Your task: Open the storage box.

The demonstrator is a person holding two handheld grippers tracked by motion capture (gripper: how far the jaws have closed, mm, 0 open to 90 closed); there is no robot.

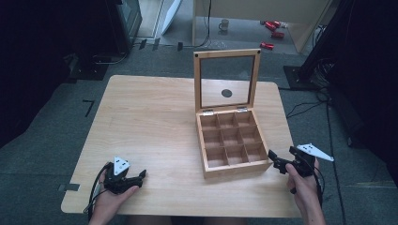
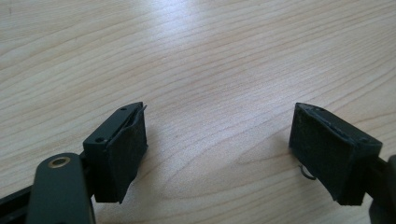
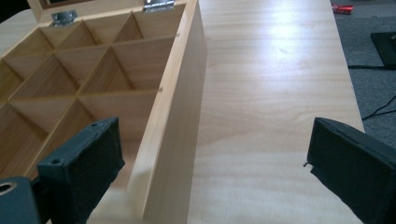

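The left gripper [image 1: 141, 176] lies low over the table [image 1: 150, 117] near its near left corner, held in the left hand [image 1: 110, 199], its jaws pointing right. In the left gripper view its jaws stand wide apart with nothing between them but bare wood grain [image 2: 210, 93].

To the right of it, well apart, stands the box [image 1: 230, 140], wooden, with nine empty compartments in three rows. Its lid [image 1: 227, 79] is raised upright on two hinges at the far side, a clear pane set in its frame.

The right gripper [image 1: 277, 161] sits just beside the box's near right corner, held in the right hand [image 1: 302, 187], jaws pointing left toward the box. In the right gripper view its jaws gape wide and straddle the box's right wall [image 3: 175, 116]: one pad [image 3: 84, 163] hangs over the nearest compartment, the other pad [image 3: 350, 163] over the table outside. Whether either pad touches the wall cannot be told.

Beyond the table, on the floor past this gripper, lie a mug [image 1: 224, 24] and some red things [image 1: 272, 33].
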